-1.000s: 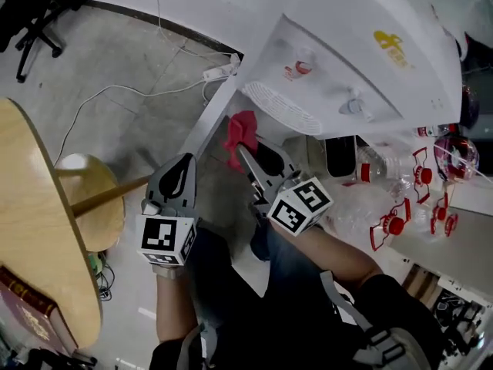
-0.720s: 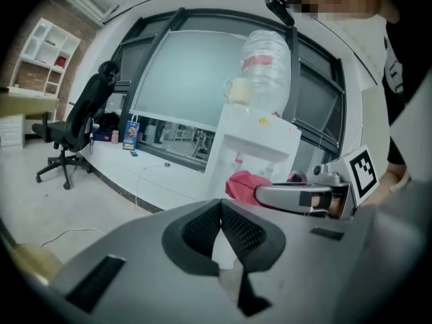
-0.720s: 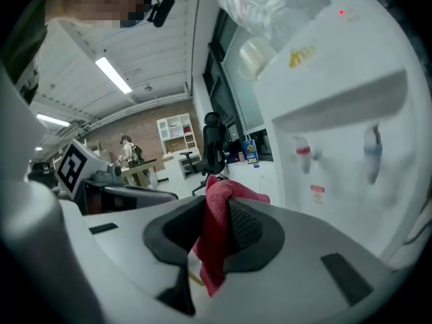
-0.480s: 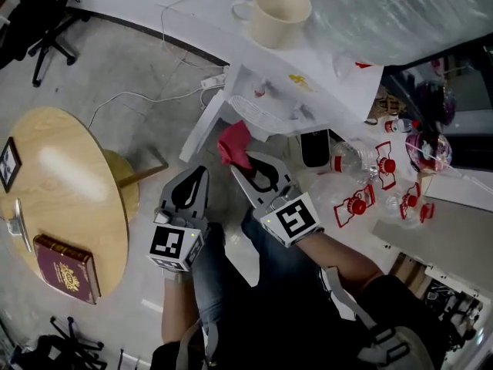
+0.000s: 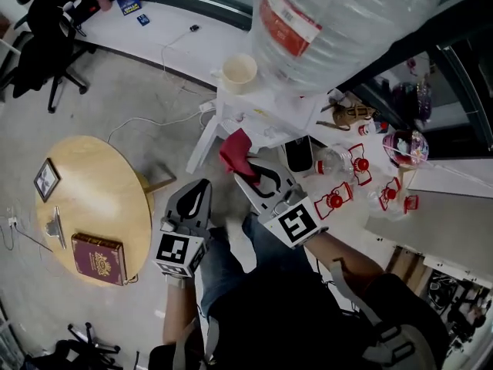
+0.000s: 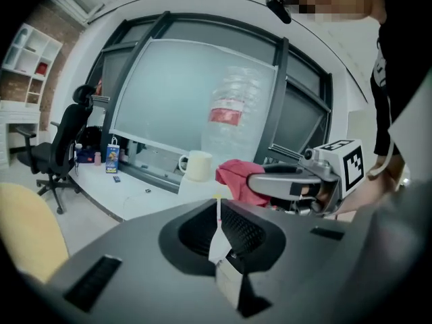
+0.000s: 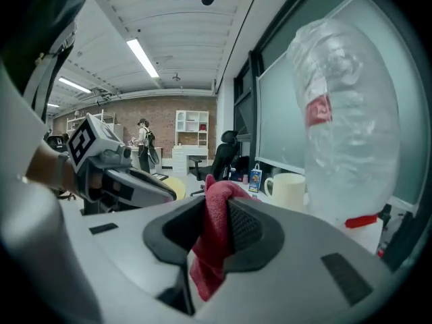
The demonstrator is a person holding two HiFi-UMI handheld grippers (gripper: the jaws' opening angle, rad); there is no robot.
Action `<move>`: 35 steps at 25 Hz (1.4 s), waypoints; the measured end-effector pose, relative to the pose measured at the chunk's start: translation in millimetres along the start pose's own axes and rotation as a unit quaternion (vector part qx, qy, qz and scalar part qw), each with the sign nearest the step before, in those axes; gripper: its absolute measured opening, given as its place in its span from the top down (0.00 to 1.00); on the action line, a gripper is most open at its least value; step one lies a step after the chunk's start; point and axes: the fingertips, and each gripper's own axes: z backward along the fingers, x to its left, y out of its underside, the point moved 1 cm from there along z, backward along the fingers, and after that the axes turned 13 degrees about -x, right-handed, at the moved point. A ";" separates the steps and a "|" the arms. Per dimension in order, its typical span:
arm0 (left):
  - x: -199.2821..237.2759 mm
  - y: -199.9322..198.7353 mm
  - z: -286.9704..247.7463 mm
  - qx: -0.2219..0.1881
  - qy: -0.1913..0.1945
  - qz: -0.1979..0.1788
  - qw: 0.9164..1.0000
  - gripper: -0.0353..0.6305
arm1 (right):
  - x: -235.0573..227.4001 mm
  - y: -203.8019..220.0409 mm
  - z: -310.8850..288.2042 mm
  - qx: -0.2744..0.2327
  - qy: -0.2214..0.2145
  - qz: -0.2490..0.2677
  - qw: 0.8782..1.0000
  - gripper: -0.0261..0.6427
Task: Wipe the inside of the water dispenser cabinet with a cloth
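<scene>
A red cloth (image 5: 235,149) hangs from my right gripper (image 5: 238,168), whose jaws are shut on it, just in front of the white water dispenser (image 5: 258,119). In the right gripper view the cloth (image 7: 214,245) bunches between the jaws of the right gripper (image 7: 216,201). My left gripper (image 5: 203,185) is to the left of the right one, shut and holding nothing. The left gripper (image 6: 217,202) view shows the cloth (image 6: 235,174) and right gripper to its right. The large clear bottle (image 5: 323,21) tops the dispenser. The cabinet's inside is hidden.
A cream mug (image 5: 237,72) stands on the dispenser's top. To the left is a round wooden table (image 5: 100,191) with a book (image 5: 98,258) and a small frame (image 5: 46,179). Plastic bottles and red holders (image 5: 347,172) lie on the right. An office chair (image 5: 46,48) stands at the back left.
The head view has risen and pulled back, so the dispenser's top, mug and bottle now show. Both grippers sit further from the dispenser's front, the cloth still in the right one.
</scene>
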 end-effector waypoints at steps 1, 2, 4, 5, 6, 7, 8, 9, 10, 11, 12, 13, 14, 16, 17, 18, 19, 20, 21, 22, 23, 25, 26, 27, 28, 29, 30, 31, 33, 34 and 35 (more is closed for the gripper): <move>-5.8 -14.7 0.3 -0.001 0.004 -0.005 1.000 0.94 | -2.1 -15.0 3.4 -0.002 0.002 0.006 1.000 0.83; -11.5 -29.3 0.7 -0.003 0.007 -0.010 1.000 0.94 | -3.7 -29.5 6.7 -0.005 0.003 0.011 1.000 0.83; -22.7 -56.0 1.7 -0.007 0.013 -0.015 1.000 0.94 | -5.7 -56.8 14.1 -0.011 0.003 0.016 1.000 0.83; -28.1 -67.9 2.0 -0.010 0.016 -0.016 1.000 0.94 | -6.5 -69.7 18.0 -0.014 0.002 0.016 1.000 0.83; -33.2 -79.1 2.2 -0.012 0.019 -0.017 1.000 0.94 | -7.2 -81.7 21.9 -0.017 0.001 0.014 1.000 0.83; -37.8 -89.6 2.4 -0.015 0.022 -0.018 0.999 0.94 | -7.8 -92.6 25.9 -0.019 -0.001 0.013 1.000 0.83; -41.5 -99.3 2.8 -0.018 0.024 -0.018 0.999 0.94 | -8.3 -102.5 29.9 -0.019 -0.003 0.012 1.000 0.83; -44.6 -108.2 3.2 -0.021 0.026 -0.018 0.999 0.94 | -9.0 -111.6 34.1 -0.020 -0.004 0.012 1.000 0.83; -47.5 -116.3 3.7 -0.024 0.027 -0.018 0.999 0.94 | -9.9 -120.4 38.4 -0.022 -0.004 0.009 1.000 0.83; -50.3 -123.6 4.3 -0.026 0.028 -0.017 0.999 0.94 | -11.0 -128.7 42.9 -0.025 -0.003 0.006 1.000 0.83; -53.2 -130.0 4.9 -0.029 0.029 -0.019 0.999 0.93 | -11.9 -136.4 47.6 -0.028 -0.002 0.003 1.000 0.83; -56.1 -135.5 5.6 -0.031 0.030 -0.023 0.999 0.93 | -12.8 -143.5 52.3 -0.031 0.000 0.002 1.000 0.83; -59.0 -140.2 6.1 -0.033 0.031 -0.026 0.999 0.93 | -13.7 -150.2 57.0 -0.034 0.003 0.002 0.999 0.83; -64.5 -148.0 6.0 -0.036 0.035 -0.028 0.998 0.93 | -16.3 -162.8 65.6 -0.041 0.009 0.004 0.999 0.83; -67.6 -151.3 5.7 -0.039 0.036 -0.028 0.998 0.93 | -18.0 -168.6 70.0 -0.046 0.012 0.006 0.999 0.83; -71.0 -154.1 5.5 -0.041 0.038 -0.029 0.998 0.93 | -19.7 -173.7 74.6 -0.050 0.014 0.010 0.999 0.83; -74.8 -156.4 5.5 -0.043 0.040 -0.031 0.998 0.93 | -21.3 -178.3 79.6 -0.053 0.016 0.013 0.998 0.83; -78.5 -158.1 5.6 -0.044 0.043 -0.032 0.998 0.93 | -22.6 -182.5 84.6 -0.056 0.019 0.015 0.998 0.83; -81.8 -159.4 5.5 -0.044 0.046 -0.033 0.997 0.93 | -23.8 -186.3 89.5 -0.059 0.021 0.017 0.998 0.83; -84.8 -160.3 5.4 -0.044 0.050 -0.033 0.997 0.93 | -25.0 -189.6 94.2 -0.061 0.025 0.018 0.998 0.83; -87.6 -160.9 5.3 -0.043 0.054 -0.031 0.997 0.91 | -26.0 -192.3 98.7 -0.062 0.028 0.020 0.997 0.83; -92.8 -162.2 5.3 -0.041 0.061 -0.029 0.997 0.88 | -28.1 -196.0 106.8 -0.062 0.034 0.023 0.997 0.83; -94.7 -163.0 5.3 -0.040 0.064 -0.030 0.997 0.87 | -29.4 -197.3 110.3 -0.063 0.038 0.024 0.997 0.83; -96.0 -164.4 5.2 -0.040 0.066 -0.031 0.997 0.87 | -30.8 -198.4 113.6 -0.063 0.042 0.025 0.997 0.83; -97.1 -166.2 5.2 -0.042 0.067 -0.030 0.996 0.86 | -32.0 -199.2 116.5 -0.064 0.046 0.026 0.997 0.83; -98.1 -168.3 5.5 -0.045 0.068 -0.029 0.996 0.85 | -33.1 -199.4 119.3 -0.064 0.049 0.027 0.996 0.83; -99.3 -170.2 5.8 -0.048 0.070 -0.027 0.996 0.85 | -33.9 -198.7 122.2 -0.063 0.053 0.027 0.996 0.83; -100.7 -171.6 6.1 -0.051 0.073 -0.026 0.996 0.85 | -34.8 -197.1 125.2 -0.061 0.057 0.026 0.996 0.83; -103.1 -172.3 5.7 -0.052 0.076 -0.026 0.995 0.84 | -36.5 -194.8 130.2 -0.059 0.064 0.024 0.996 0.83; -103.8 -172.2 5.0 -0.052 0.077 -0.027 0.995 0.84 | -37.2 -194.9 132.0 -0.061 0.067 0.023 0.996 0.83; -104.2 -172.3 4.3 -0.052 0.077 -0.028 0.995 0.84 | -38.0 -195.0 133.7 -0.063 0.069 0.023 0.995 0.83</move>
